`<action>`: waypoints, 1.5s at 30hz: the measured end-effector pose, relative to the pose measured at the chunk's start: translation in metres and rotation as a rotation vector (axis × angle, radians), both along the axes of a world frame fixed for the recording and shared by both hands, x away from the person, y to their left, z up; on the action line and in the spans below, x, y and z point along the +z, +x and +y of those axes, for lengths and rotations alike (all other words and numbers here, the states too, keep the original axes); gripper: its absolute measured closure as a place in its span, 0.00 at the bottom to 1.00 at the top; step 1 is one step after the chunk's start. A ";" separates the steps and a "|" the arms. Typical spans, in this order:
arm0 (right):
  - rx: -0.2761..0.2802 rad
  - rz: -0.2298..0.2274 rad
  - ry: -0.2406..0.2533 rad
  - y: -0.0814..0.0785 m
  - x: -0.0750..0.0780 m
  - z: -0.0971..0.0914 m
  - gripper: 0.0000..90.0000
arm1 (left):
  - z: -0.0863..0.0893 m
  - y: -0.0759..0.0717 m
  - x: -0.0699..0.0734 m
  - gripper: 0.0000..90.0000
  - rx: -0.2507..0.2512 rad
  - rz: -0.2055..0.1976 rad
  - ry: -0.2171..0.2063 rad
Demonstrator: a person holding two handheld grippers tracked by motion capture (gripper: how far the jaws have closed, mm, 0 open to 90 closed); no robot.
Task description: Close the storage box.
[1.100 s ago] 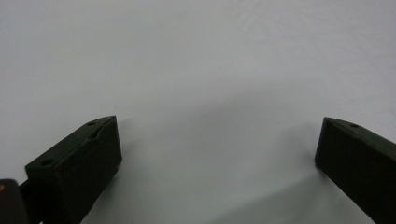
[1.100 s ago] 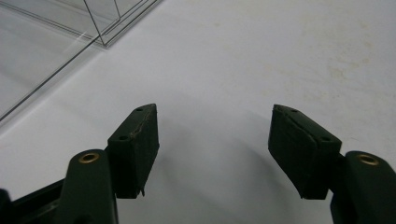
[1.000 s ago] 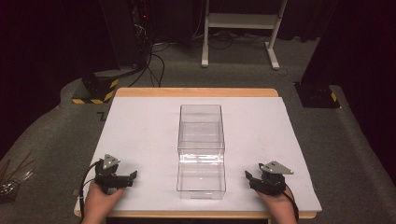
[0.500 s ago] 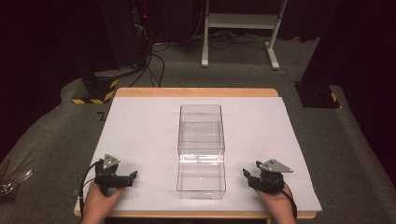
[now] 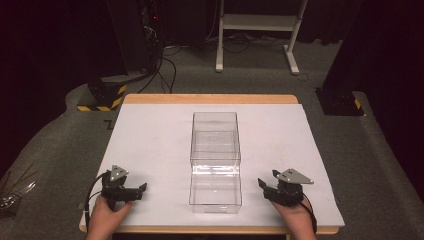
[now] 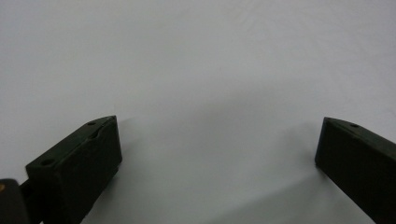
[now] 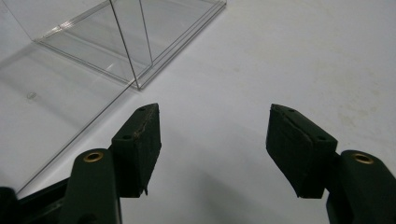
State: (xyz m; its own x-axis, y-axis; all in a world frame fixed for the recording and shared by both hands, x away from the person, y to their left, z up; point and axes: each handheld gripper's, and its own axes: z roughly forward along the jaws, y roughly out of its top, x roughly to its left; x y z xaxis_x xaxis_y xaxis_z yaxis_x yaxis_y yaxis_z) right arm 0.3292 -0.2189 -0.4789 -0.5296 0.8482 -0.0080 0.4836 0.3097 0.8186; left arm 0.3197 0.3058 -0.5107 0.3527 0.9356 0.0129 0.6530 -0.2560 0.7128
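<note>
A: From the high view, what's where?
B: Two clear boxes (image 5: 215, 160) stand mid-table (image 5: 150, 140), end to end. The left gripper (image 5: 141, 190) and right gripper (image 5: 262, 185) rest near the front edge, either side, apart from them.
A: The left gripper view?
B: Jaws spread wide, released, over bare white surface.
A: The right gripper view?
B: Also released, holding nothing; a box corner (image 7: 135, 84) sits just ahead of its left jaw.

The right gripper (image 5: 270, 187) has edged slightly left toward the clear box (image 5: 215, 160); left gripper (image 5: 134, 191) unchanged.
</note>
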 end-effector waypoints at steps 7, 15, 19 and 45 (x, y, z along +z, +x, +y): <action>0.004 -0.007 -0.009 0.003 0.012 0.006 0.40 | 0.000 0.000 0.000 0.01 -0.002 0.003 -0.002; -0.013 -0.013 0.020 0.004 0.016 0.007 0.39 | 0.000 0.000 0.000 0.01 -0.001 0.004 -0.004; -0.021 -0.038 0.043 0.003 0.016 0.005 0.39 | 0.000 0.000 0.000 0.01 -0.001 0.005 -0.006; 0.054 -0.089 0.066 -0.020 0.028 0.009 0.37 | 0.000 0.000 0.000 0.01 -0.001 0.004 -0.004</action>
